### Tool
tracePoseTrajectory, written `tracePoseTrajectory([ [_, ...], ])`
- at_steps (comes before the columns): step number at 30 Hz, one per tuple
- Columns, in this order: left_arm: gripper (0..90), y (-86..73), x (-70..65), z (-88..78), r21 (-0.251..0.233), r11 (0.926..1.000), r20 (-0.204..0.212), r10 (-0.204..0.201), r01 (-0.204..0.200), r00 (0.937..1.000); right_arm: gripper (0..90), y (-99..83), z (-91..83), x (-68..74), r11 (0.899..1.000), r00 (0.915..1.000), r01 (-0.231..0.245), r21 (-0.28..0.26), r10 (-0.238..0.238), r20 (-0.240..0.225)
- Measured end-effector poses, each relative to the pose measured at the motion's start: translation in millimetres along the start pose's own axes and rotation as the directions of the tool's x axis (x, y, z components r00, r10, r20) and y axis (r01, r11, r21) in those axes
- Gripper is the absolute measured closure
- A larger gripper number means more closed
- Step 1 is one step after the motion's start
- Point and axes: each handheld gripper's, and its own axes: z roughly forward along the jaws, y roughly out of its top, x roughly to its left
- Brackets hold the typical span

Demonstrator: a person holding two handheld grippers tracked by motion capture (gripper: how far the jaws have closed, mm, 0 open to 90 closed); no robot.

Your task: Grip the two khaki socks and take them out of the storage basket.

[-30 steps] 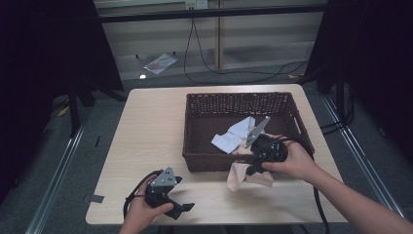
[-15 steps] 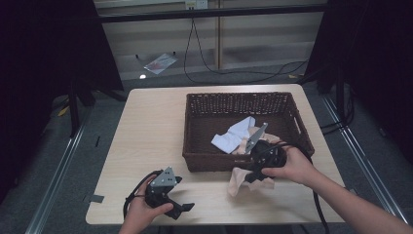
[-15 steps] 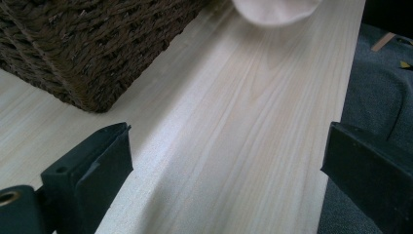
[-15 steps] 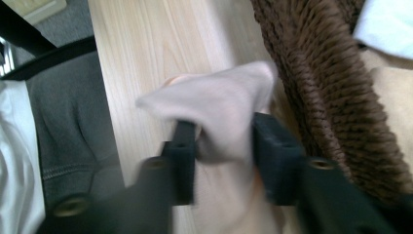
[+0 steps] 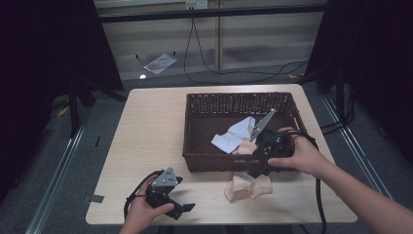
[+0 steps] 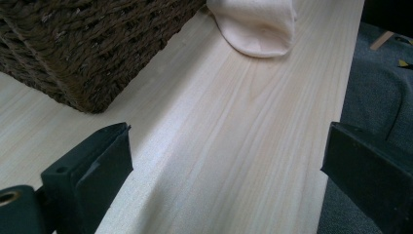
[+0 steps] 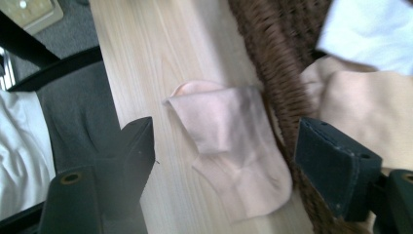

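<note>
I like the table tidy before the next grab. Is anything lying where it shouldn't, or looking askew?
Yes: a beige cloth lies crumpled on the table just outside the front wall of the wicker basket, while a white cloth and another beige one sit inside. The right tongs stand open above it, holding nothing.

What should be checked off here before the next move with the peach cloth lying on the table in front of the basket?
1. Right hand-held gripper free of the cloth: ok. Its jaws have just been opening and stand wide, with nothing pressed between them.
2. Peach cloth settled: ok. It lies folded on the table, against the front wall of the basket.
3. Cloth fully on the table: ok, though near the front edge.
4. Left hand-held gripper out of the way: ok. It is open, near the front edge and apart from the cloth.
5. Room in the basket: ok. A white cloth and another peach piece lie inside.
6. Cable snagging: cannot tell.
</note>
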Motion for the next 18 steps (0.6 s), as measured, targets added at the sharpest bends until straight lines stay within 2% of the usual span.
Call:
tracePoseTrajectory([
  [7, 3.6, 0.0, 0.0, 0.1, 0.000, 1.0000, 0.001, 0.000, 0.000, 1.0000, 18.6, 8.5, -18.6, -12.4, 1.000, 0.9989, -0.031, -0.007, 0.031, 0.036],
  [9, 3.6, -0.1, -0.1, 0.1, -0.003, 1.0000, 0.000, -0.006, 0.006, 1.0000, 18.2, 11.1, -22.8, -18.8, 0.999, 0.9978, -0.045, -0.014, 0.046, 0.048],
  [10, 3.6, -0.1, -0.1, 0.1, -0.004, 1.0000, 0.000, -0.007, 0.007, 1.0000, 17.9, 12.9, -25.5, -26.6, 0.998, 0.9957, -0.060, -0.024, 0.062, 0.069],
  [12, 3.6, -0.4, 0.1, 0.2, -0.009, 0.9999, 0.003, -0.007, 0.007, 1.0000, 17.9, 13.3, -26.0, -30.9, 0.997, 0.9949, -0.069, -0.027, 0.071, 0.072],
  [14, 3.6, -0.4, 0.3, -0.2, -0.003, 1.0000, 0.000, -0.007, 0.007, 1.0000, 17.9, 13.3, -23.7, -44.1, 0.995, 0.9901, -0.097, -0.031, 0.100, 0.098],
  [15, 3.6, -0.5, 0.3, -0.2, -0.003, 1.0000, 0.000, -0.007, 0.007, 1.0000, 17.9, 13.3, -23.7, -44.1, 0.995, 0.9901, -0.097, -0.031, 0.100, 0.098],
  [18, 3.6, -0.4, 0.5, -1.1, 0.007, 1.0000, -0.001, -0.006, 0.006, 1.0000, 18.0, 12.4, -17.6, -56.5, 0.991, 0.9840, -0.130, -0.024, 0.132, 0.120],
])
